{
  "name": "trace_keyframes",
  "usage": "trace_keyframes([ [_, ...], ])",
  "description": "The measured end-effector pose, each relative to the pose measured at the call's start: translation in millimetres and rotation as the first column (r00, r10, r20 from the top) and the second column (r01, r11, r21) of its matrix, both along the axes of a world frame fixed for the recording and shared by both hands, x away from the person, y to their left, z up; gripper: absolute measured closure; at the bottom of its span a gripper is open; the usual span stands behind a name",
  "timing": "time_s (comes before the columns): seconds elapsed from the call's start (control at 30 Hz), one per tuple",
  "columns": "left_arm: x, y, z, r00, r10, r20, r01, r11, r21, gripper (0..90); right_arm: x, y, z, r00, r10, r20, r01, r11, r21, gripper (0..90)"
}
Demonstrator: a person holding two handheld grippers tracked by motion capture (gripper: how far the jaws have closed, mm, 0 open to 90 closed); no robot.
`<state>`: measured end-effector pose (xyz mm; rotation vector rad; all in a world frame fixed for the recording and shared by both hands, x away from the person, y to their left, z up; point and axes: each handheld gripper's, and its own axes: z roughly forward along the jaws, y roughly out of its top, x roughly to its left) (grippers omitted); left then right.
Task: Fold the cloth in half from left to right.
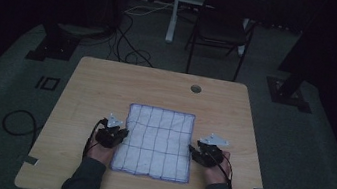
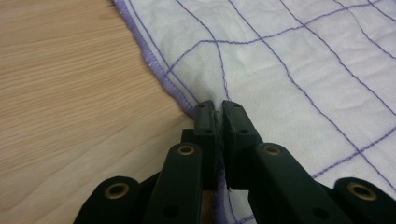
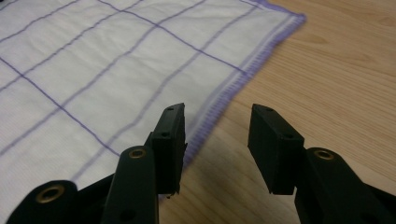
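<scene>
The checked cloth (image 1: pixel 157 142) lies flat near the bench's (image 1: pixel 92 83) front edge. The left gripper (image 2: pixel 218 106) has pinched its hem; the right gripper (image 3: pixel 215 122) stands half open, astride the opposite hem (holding nothing). Lifting now would likely drag the cloth askew.

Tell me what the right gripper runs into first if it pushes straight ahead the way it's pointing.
Probably the cloth's purple-stitched edge: the open right gripper straddles it, one jaw over cloth, the other over bare table. Depth is unclear.
</scene>
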<state>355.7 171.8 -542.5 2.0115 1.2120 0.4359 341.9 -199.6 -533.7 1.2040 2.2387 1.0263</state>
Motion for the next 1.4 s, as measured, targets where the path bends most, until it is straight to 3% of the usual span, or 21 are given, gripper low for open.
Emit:
trace_keyframes([
  [0.07, 0.0, 0.0, 0.0, 1.0000, 0.000, 0.000, 0.000, 1.0000, 0.000, 86.3, 0.0, -1.2, 0.3, 1.0000, -0.003, -0.001, 0.003, 1.000, 0.001, 56.6],
  [0.1, 1.4, 5.0, -0.4, 0.9997, 0.014, -0.019, -0.015, 0.9992, -0.037, 86.6, 0.3, -3.7, 0.3, 1.0000, -0.009, 0.001, 0.009, 1.000, 0.001, 56.8],
  [0.13, 1.7, 6.1, -0.6, 0.9996, 0.014, -0.024, -0.016, 0.9989, -0.045, 86.6, 0.5, -4.5, 0.3, 0.9999, -0.014, 0.000, 0.014, 1.000, 0.003, 57.0],
  [0.23, 1.7, 5.5, -0.3, 0.9996, 0.017, -0.025, -0.018, 0.9988, -0.045, 86.9, 1.6, -5.1, -0.8, 0.9998, -0.018, 0.005, 0.018, 1.000, 0.000, 58.5],
  [0.47, 0.9, 4.8, 4.4, 0.9995, 0.021, -0.022, -0.022, 0.9973, -0.069, 87.1, 3.3, 3.0, -3.1, 0.9999, -0.004, 0.014, 0.004, 1.000, 0.008, 71.4],
  [1.03, 1.0, -6.5, 36.8, 0.9975, -0.058, 0.039, 0.063, 0.9907, -0.121, 87.3, 7.2, 12.6, -10.7, 0.9999, 0.014, 0.006, -0.014, 1.000, -0.027, 73.6],
  [1.23, 3.1, -18.1, 48.5, 0.9937, -0.095, 0.060, 0.102, 0.9858, -0.134, 87.2, 7.9, 11.8, -11.3, 0.9999, 0.012, -0.001, -0.012, 1.000, -0.016, 72.8],
  [1.4, 3.3, -32.3, 60.4, 0.9864, -0.140, 0.086, 0.151, 0.9788, -0.138, 87.2, 8.3, 10.8, -11.8, 0.9999, 0.010, -0.009, -0.010, 1.000, -0.001, 72.8],
])
